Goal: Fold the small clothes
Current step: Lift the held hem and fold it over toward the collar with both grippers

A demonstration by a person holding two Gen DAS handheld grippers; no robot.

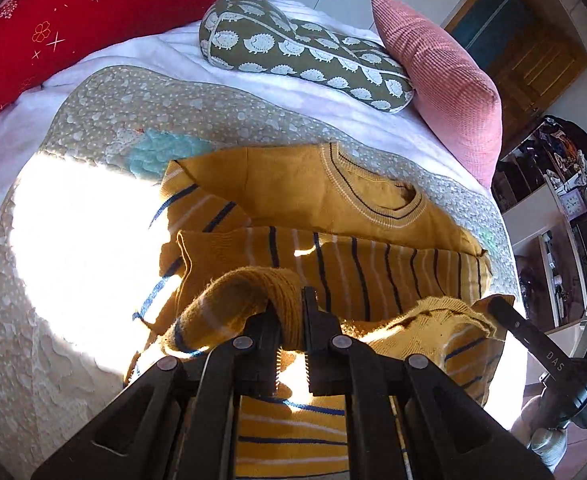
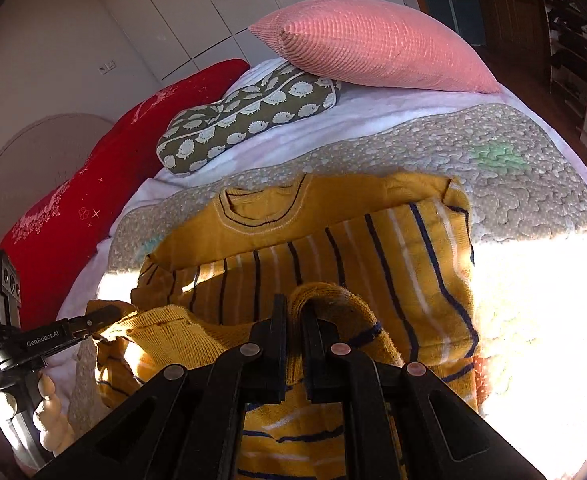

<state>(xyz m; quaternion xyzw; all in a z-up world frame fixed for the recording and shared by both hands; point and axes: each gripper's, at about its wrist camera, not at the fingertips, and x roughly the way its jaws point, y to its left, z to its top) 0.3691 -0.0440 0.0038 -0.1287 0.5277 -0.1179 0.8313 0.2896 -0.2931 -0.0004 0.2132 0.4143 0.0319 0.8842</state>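
On the bed's quilt (image 1: 105,100) lies the yellow striped sweater (image 1: 293,184). Left gripper (image 1: 289,312) and right gripper (image 2: 295,316), fingers clenched on its hem, should carry it evenly toward the collar, corners level.

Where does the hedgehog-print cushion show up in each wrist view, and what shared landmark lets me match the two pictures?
Left wrist view: the hedgehog-print cushion lies upper centre, its right end against the pink pillow.
Right wrist view: the hedgehog-print cushion lies left of centre, its right end tucked under the pink pillow.
Shared landmark: the collar of the yellow striped sweater, nearer the camera than the cushion in both.
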